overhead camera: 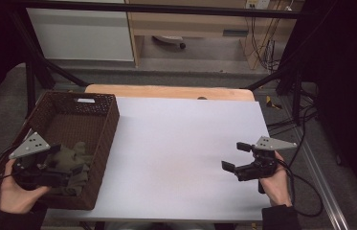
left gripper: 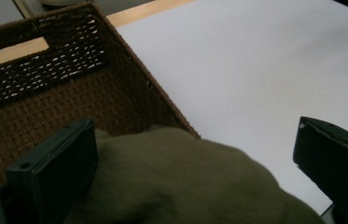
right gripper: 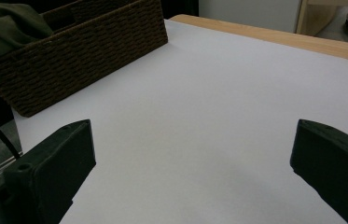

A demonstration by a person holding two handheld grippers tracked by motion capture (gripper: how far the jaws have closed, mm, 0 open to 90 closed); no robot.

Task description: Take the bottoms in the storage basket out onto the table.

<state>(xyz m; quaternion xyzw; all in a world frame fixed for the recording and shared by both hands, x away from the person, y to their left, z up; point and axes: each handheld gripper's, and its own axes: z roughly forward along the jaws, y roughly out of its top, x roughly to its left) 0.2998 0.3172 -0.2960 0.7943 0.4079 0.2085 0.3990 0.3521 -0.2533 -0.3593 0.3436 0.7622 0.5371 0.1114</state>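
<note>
— The left tongs (overhead camera: pixel 66 167) stand spread apart around the green cloth (overhead camera: pixel 73 160) bunched in the basket (overhead camera: pixel 100 143).
— They might snag the wicker. The right tongs (overhead camera: pixel 236 155), also apart, hover over the bare bench (overhead camera: pixel 181 143).

Overhead view; two low gripper close-ups

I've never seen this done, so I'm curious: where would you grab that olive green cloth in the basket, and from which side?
Best guess: pinch the raised hump of the green cloth, coming from above. It lies crumpled at the near end of the wicker basket, whose walls block any sideways approach. The left tongs stand open over that hump, one jaw beside it, the other out over the white table.
</note>
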